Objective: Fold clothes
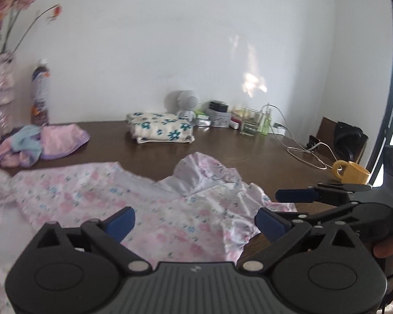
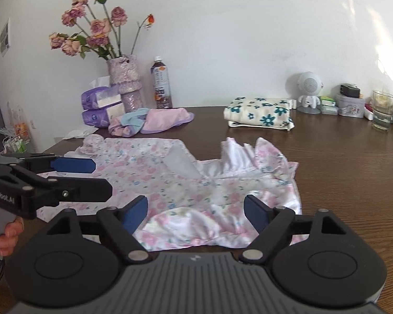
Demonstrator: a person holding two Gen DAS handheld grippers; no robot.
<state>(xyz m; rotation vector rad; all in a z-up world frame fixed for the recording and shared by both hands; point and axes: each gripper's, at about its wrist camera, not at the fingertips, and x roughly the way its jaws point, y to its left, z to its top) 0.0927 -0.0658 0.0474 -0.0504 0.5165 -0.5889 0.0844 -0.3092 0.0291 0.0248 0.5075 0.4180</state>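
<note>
A white garment with a pink flower print lies spread and rumpled on the brown table. Its white lining is turned up near the collar. My left gripper hovers open over the garment's near part, with nothing between its blue pads. My right gripper is open too, just above the garment's near right edge and close beside the left one. A hand holds each gripper's handle.
A folded cream cloth with teal flowers and a loose pink and blue clothes heap lie farther back. Along the wall stand a flower vase, bottle, tissue packs, speaker and glass. A yellow mug and cables are at the right.
</note>
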